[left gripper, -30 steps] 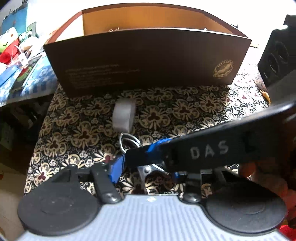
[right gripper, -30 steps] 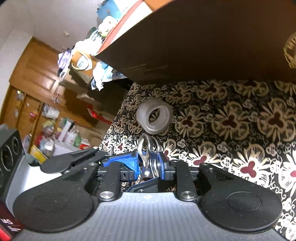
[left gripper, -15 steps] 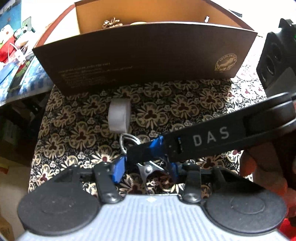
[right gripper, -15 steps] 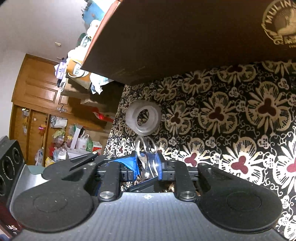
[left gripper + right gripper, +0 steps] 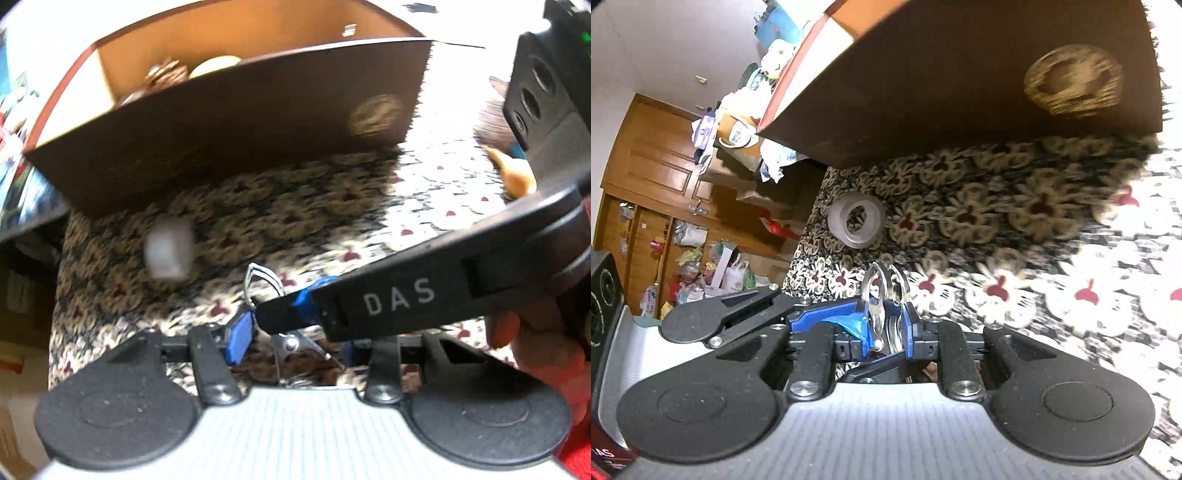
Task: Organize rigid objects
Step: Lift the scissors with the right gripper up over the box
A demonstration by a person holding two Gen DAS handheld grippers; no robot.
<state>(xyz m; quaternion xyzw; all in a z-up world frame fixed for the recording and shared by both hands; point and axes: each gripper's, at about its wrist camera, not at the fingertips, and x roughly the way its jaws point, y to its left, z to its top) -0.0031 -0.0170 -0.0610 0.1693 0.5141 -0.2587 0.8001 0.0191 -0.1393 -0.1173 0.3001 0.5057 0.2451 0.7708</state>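
Floral tabletop (image 5: 1015, 221) before the box (image 5: 960, 92): our right gripper (image 5: 884, 325) clamps the stiff, slippery clip (image 5: 884, 291) mid-body; left gripper (image 5: 291, 343) stands apart.

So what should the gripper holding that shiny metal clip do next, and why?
Probably lift the metal clip up and forward over the wall of the brown box. The right gripper is shut on the clip and sits low in front of the box. The box is open on top with other things already inside. The left gripper looks open, and the tape roll waits on the cloth.
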